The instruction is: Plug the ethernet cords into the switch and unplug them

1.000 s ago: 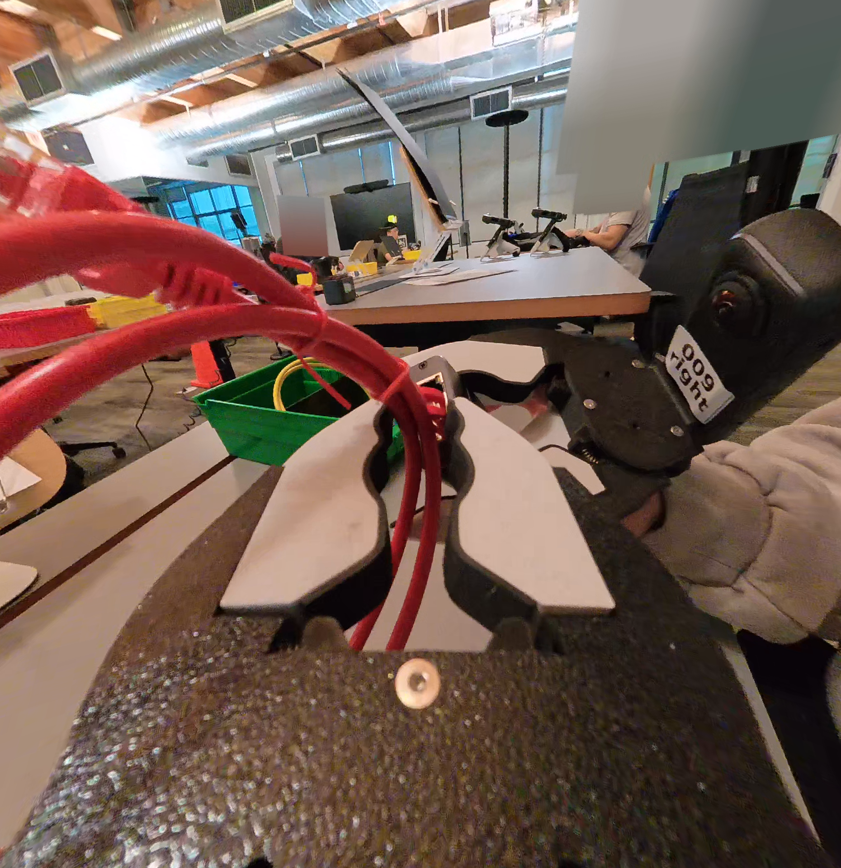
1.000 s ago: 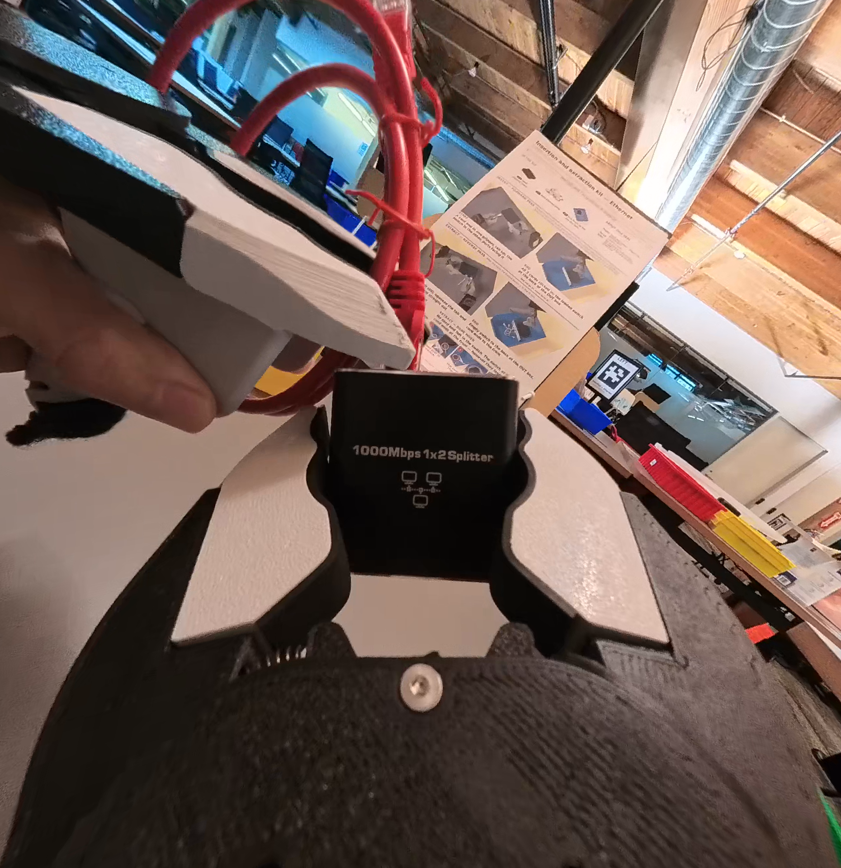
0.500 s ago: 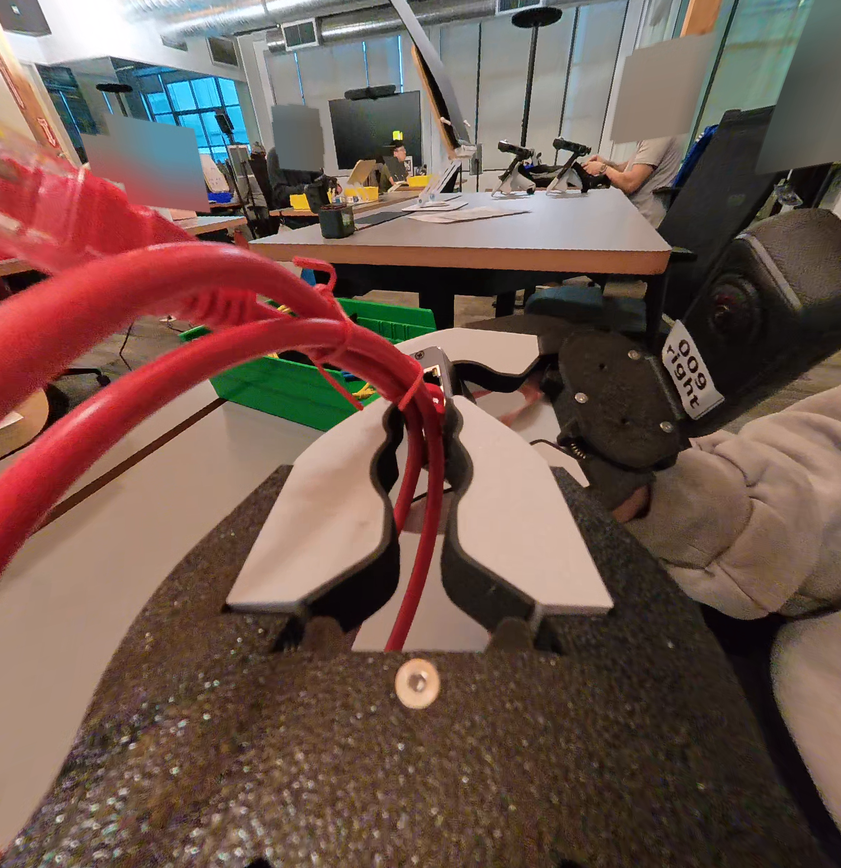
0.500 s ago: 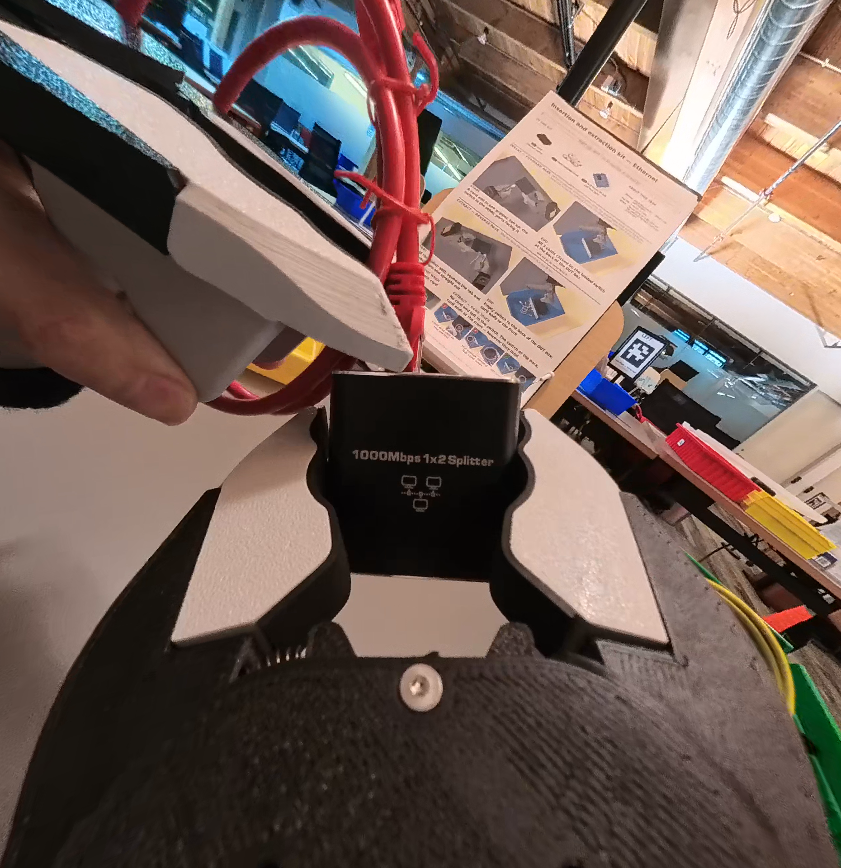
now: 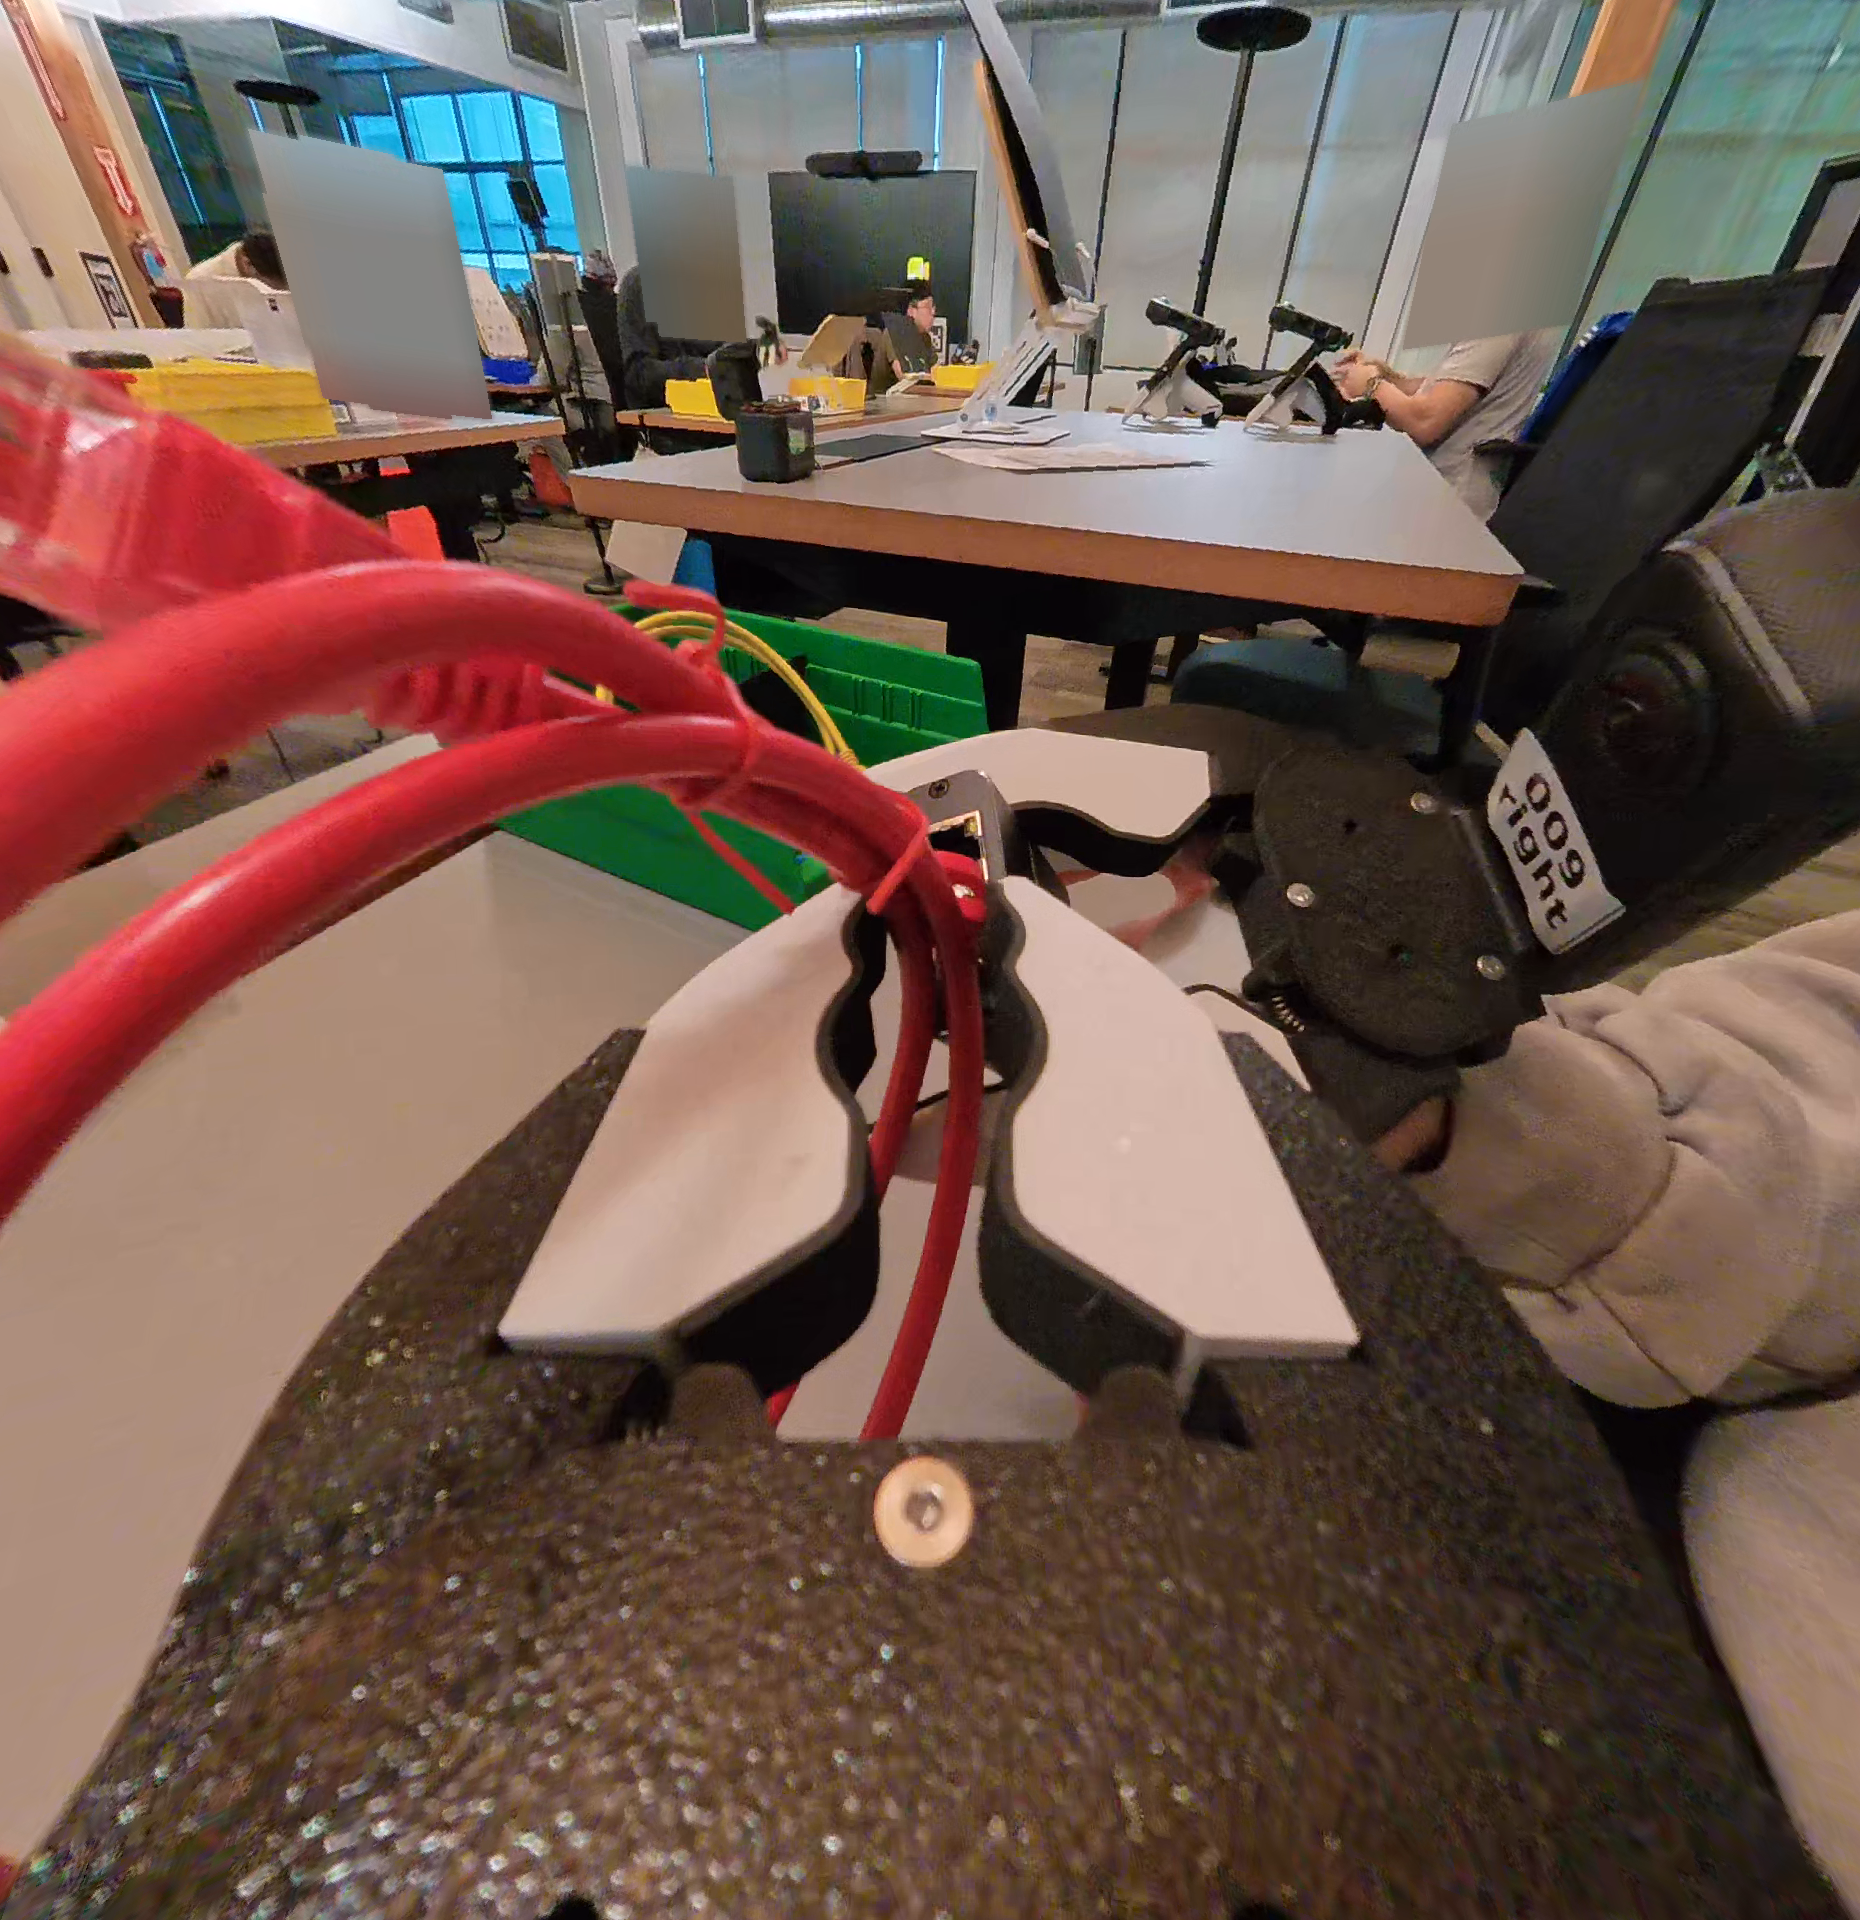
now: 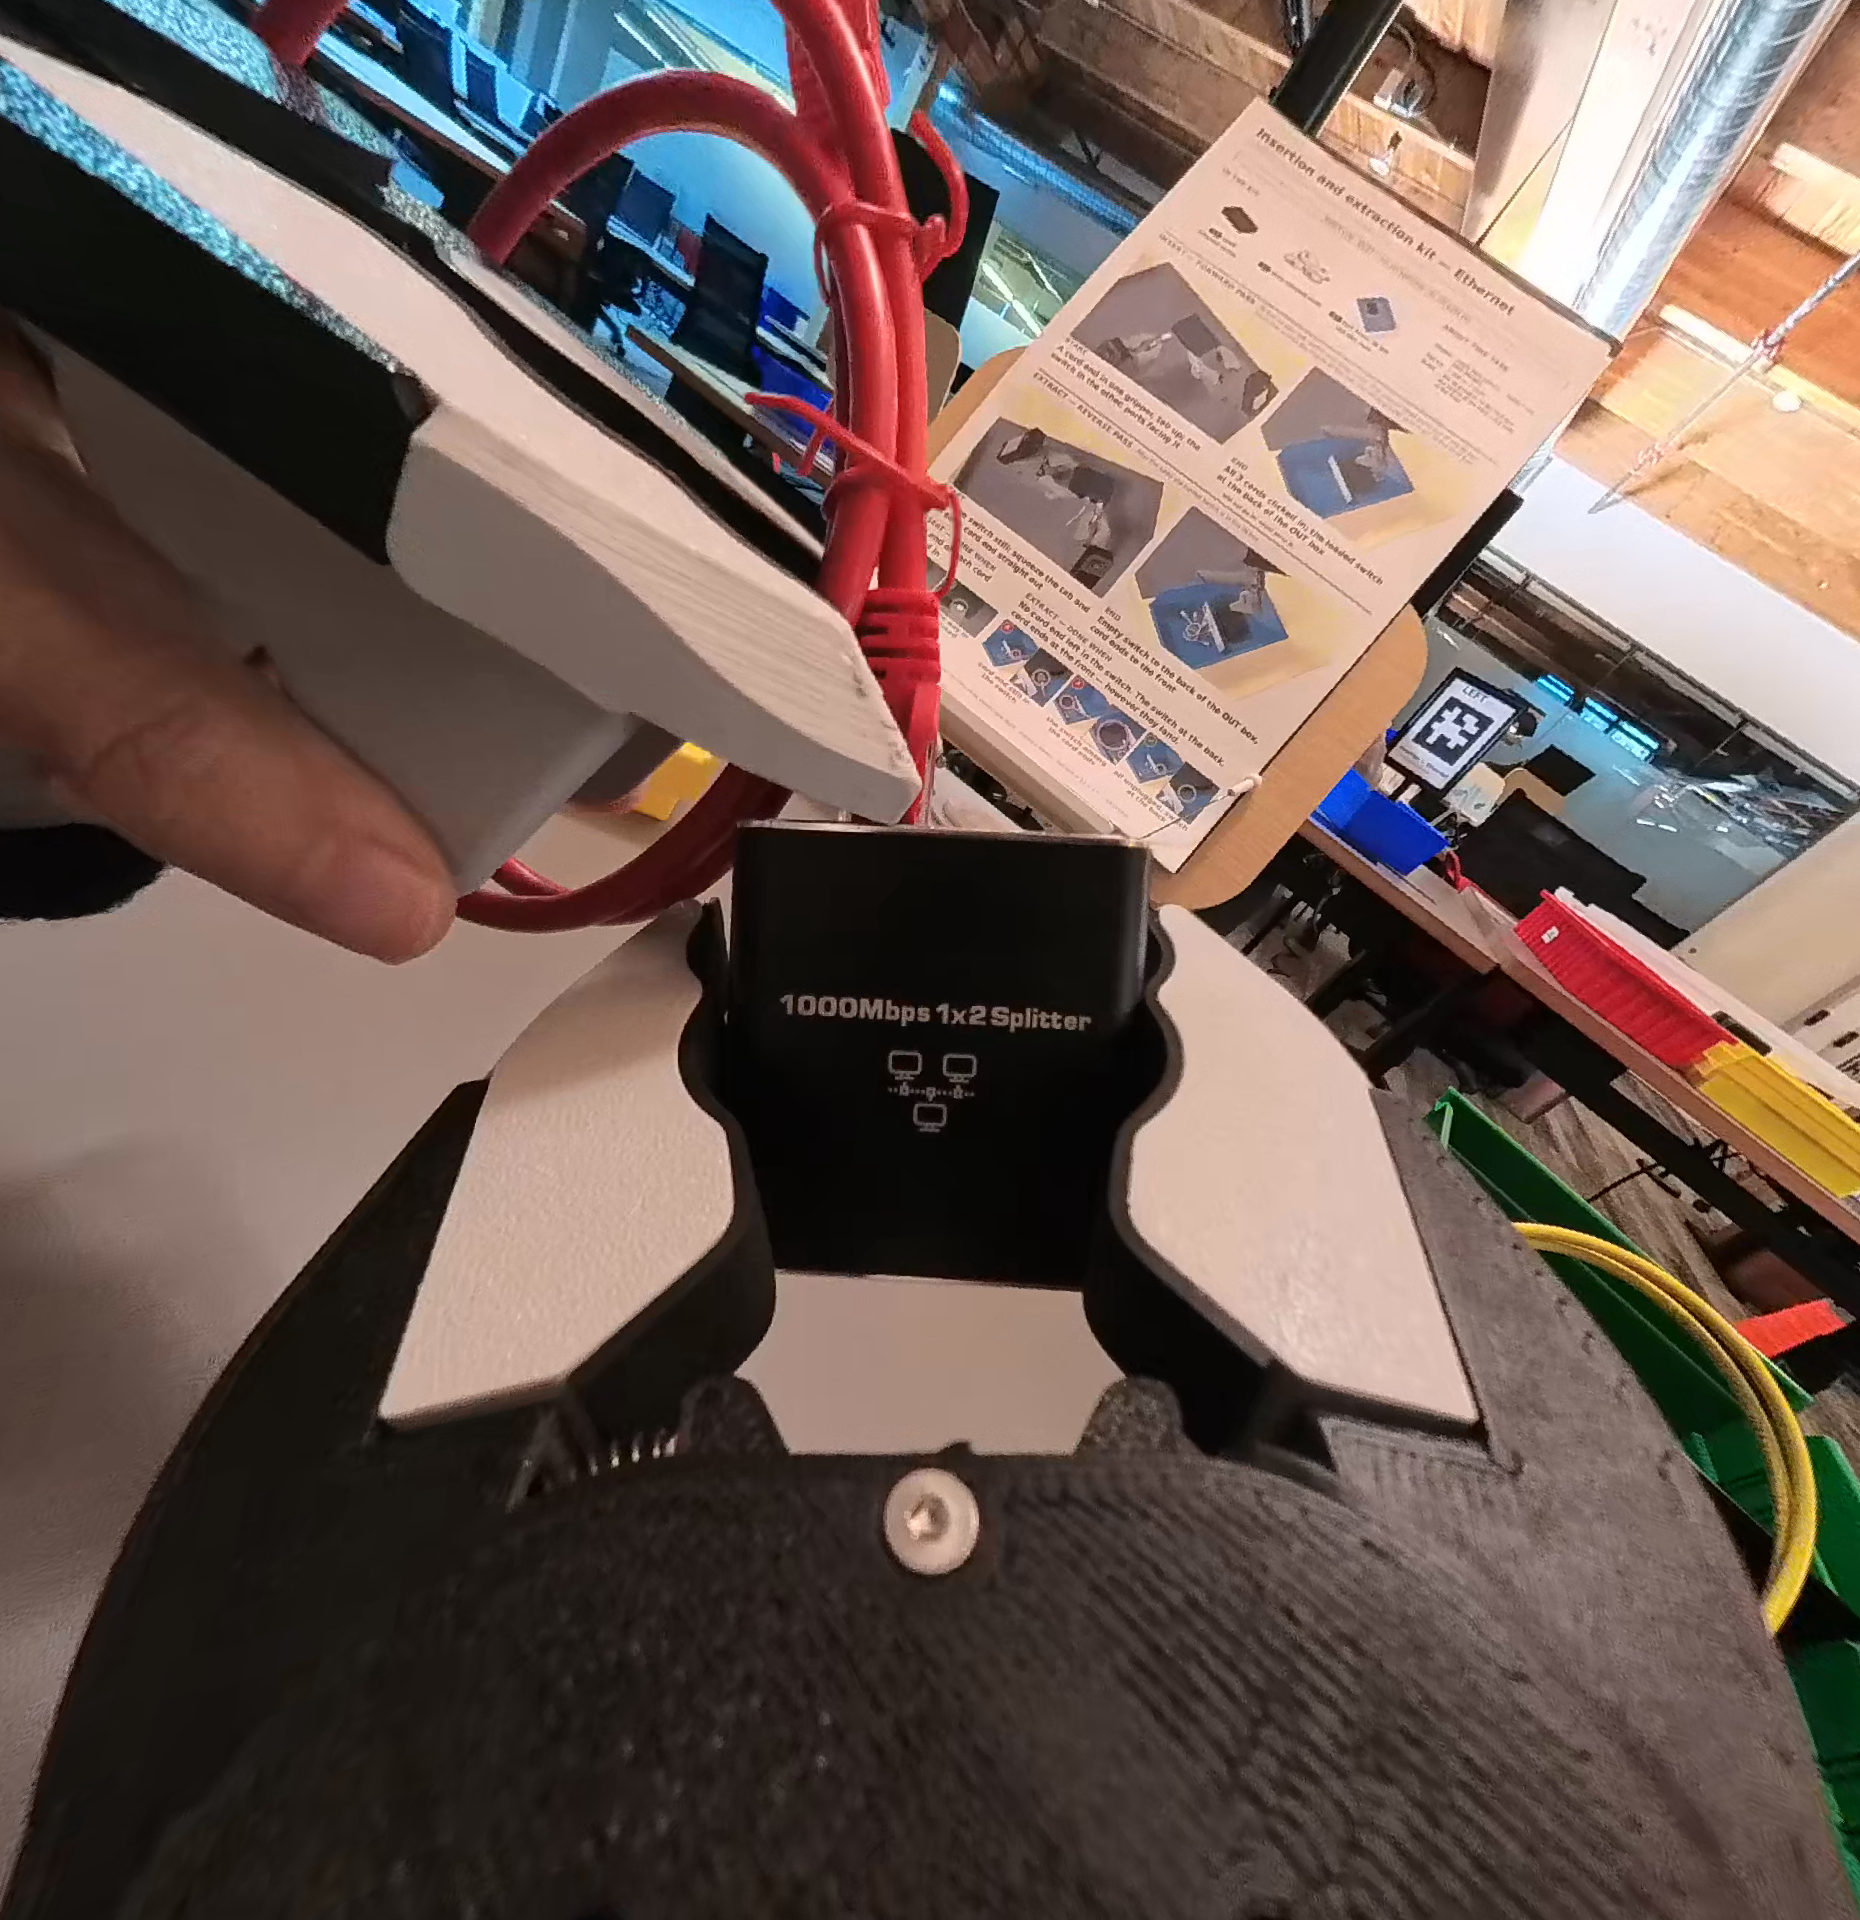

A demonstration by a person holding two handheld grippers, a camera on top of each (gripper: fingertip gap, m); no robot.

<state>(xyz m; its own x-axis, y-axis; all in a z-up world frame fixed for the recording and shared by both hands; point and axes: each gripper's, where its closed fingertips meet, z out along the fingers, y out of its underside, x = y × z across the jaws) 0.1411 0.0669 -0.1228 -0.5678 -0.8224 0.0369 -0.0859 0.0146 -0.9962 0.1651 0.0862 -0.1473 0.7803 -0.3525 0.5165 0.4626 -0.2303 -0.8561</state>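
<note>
The black switch (image 6: 931, 1049) is squeezed by the right gripper (image 6: 931, 997). At its 12 o'clock, a red cord (image 5: 931, 1039) is pinched in the left gripper (image 5: 931, 935), plug touching the switch

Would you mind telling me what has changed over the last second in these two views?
Little: both grippers tilted together, so ceiling left the left wrist view and the green bin entered the right one. Throughout, the left gripper stayed shut on the red ethernet cord and the right gripper on the black switch, plug at its port.
</note>
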